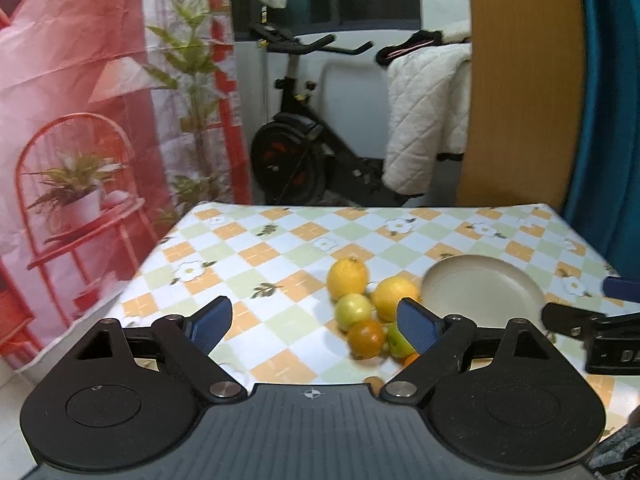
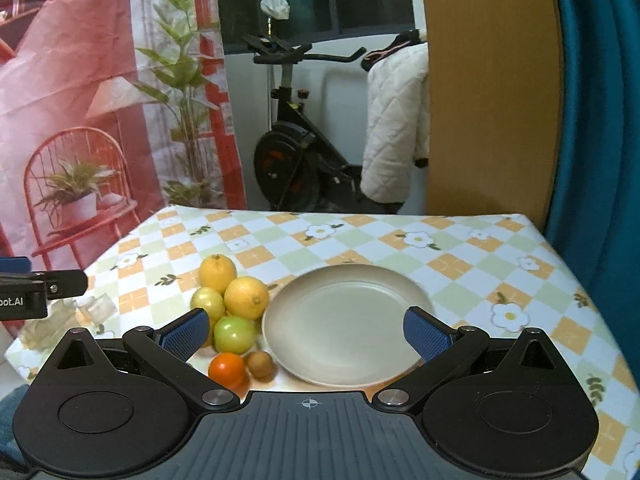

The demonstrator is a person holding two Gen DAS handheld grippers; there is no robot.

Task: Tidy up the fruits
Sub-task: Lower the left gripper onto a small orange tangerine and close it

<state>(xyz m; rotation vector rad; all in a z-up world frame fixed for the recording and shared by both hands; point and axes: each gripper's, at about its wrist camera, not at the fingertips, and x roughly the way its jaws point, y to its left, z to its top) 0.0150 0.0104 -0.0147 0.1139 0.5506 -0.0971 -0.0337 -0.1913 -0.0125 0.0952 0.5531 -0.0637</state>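
Several fruits lie in a cluster on the checked tablecloth (image 2: 460, 264): two lemons (image 2: 218, 273) (image 2: 246, 297), a pale green fruit (image 2: 207, 303), a green fruit (image 2: 235, 334), an orange (image 2: 227, 368) and a brown kiwi (image 2: 261, 365). An empty beige plate (image 2: 344, 320) sits just right of them. In the left wrist view the lemons (image 1: 347, 276) (image 1: 395, 297), an orange (image 1: 366, 339) and the plate (image 1: 484, 294) show too. My left gripper (image 1: 314, 325) is open and empty, left of the cluster. My right gripper (image 2: 308, 332) is open and empty over the plate's near rim.
A clear plastic item (image 2: 94, 308) lies at the table's left edge. Behind the table stand an exercise bike (image 2: 296, 152), a white quilted coat (image 2: 394, 128), a wooden panel (image 2: 492, 88) and a red printed backdrop (image 2: 80, 100). The table ends close on the left and far sides.
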